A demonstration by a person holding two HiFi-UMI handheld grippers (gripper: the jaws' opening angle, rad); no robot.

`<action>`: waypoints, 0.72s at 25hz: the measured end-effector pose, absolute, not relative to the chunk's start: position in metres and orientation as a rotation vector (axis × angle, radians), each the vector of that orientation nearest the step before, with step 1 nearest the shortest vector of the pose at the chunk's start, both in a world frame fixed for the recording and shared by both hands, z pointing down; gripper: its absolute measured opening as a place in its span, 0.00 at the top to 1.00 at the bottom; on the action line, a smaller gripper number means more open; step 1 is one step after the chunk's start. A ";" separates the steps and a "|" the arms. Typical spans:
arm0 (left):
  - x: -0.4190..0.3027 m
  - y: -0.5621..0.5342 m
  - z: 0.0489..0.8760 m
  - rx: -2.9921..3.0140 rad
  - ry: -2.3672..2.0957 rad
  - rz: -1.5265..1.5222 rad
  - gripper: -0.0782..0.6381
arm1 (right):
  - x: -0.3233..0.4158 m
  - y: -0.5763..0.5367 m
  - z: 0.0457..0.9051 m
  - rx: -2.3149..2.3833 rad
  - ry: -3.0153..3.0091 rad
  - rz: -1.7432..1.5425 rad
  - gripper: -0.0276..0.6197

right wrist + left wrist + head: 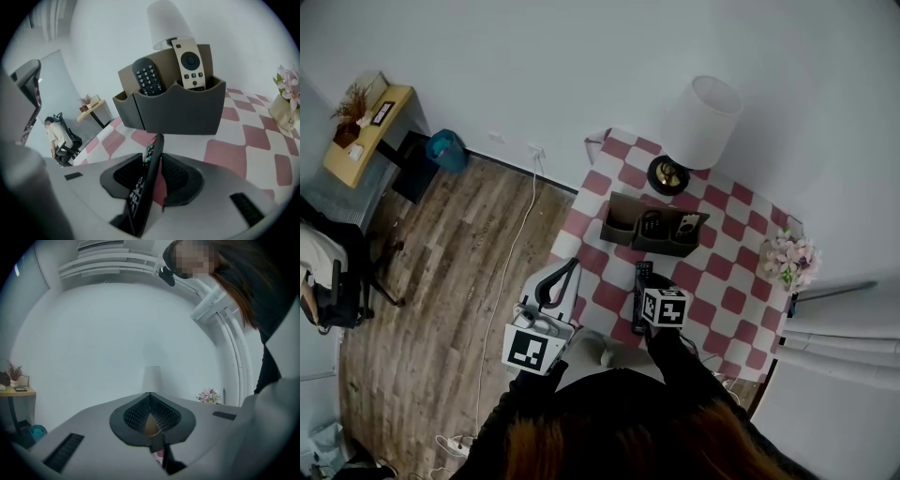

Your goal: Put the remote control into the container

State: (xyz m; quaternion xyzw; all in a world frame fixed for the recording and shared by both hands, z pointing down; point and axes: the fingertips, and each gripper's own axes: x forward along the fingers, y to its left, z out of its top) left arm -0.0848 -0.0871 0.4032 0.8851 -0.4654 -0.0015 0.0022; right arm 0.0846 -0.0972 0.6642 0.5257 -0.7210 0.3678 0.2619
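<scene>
Straddling upright remote (144, 185), right gripper (158, 165) jaws apart, container (180, 110) just beyond, left gripper (150, 401) jaws pressed together.

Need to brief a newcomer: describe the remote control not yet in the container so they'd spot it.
On the checked table, a grey container sits by the lamp. The black remote control is outside it, between the right gripper's jaws; the other black remote and the cream remote stand inside.

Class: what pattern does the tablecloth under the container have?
Pink-and-white checks on the tablecloth; head view shows it best.
</scene>
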 end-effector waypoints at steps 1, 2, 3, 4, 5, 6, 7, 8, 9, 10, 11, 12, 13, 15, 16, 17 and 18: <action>-0.085 -0.087 0.403 2.777 -1.462 -0.004 0.88 | 0.083 -0.099 0.659 1.430 -1.975 0.982 0.77; -0.086 -0.087 0.403 2.779 -1.463 -0.003 0.88 | 0.082 -0.101 0.654 1.430 -1.994 0.967 0.78; -0.086 -0.086 0.403 2.781 -1.465 -0.001 0.88 | 0.081 -0.102 0.651 1.428 -2.009 0.959 0.79; -0.086 -0.086 0.403 2.781 -1.466 -0.002 0.88 | 0.080 -0.103 0.649 1.427 -2.022 0.962 0.80; -0.086 -0.085 0.402 2.779 -1.467 -0.003 0.88 | 0.080 -0.104 0.648 1.427 -2.033 0.972 0.81; -0.086 -0.085 0.402 2.778 -1.468 -0.004 0.88 | 0.079 -0.104 0.647 1.428 -2.045 0.987 0.82; -0.086 -0.085 0.403 2.776 -1.469 -0.003 0.88 | 0.079 -0.104 0.645 1.428 -2.059 1.006 0.82; -0.086 -0.084 0.403 2.775 -1.471 -0.002 0.88 | 0.078 -0.104 0.642 1.430 -2.075 1.026 0.82; -0.087 -0.084 0.403 2.774 -1.473 -0.001 0.88 | 0.077 -0.104 0.639 1.434 -2.097 1.044 0.82; -0.088 -0.083 0.403 2.774 -1.474 0.000 0.88 | 0.075 -0.105 0.633 1.439 -2.127 1.059 0.82; -0.088 -0.083 0.403 2.773 -1.475 0.000 0.88 | 0.073 -0.107 0.625 1.446 -2.167 1.070 0.82; -0.089 -0.083 0.403 2.772 -1.476 0.001 0.88 | 0.071 -0.109 0.616 1.453 -2.214 1.078 0.82; -0.089 -0.082 0.403 2.772 -1.476 0.002 0.88 | 0.068 -0.112 0.606 1.460 -2.264 1.085 0.82; -0.089 -0.082 0.403 2.774 -1.477 0.005 0.88 | 0.064 -0.118 0.586 1.473 -2.361 1.091 0.82; -0.089 -0.082 0.403 2.776 -1.478 0.004 0.88 | 0.063 -0.122 0.576 1.477 -2.405 1.087 0.83; -0.089 -0.082 0.402 2.780 -1.478 0.003 0.88 | 0.061 -0.125 0.567 1.479 -2.445 1.082 0.83; -0.089 -0.082 0.401 2.782 -1.479 0.003 0.88 | 0.060 -0.128 0.558 1.480 -2.481 1.079 0.83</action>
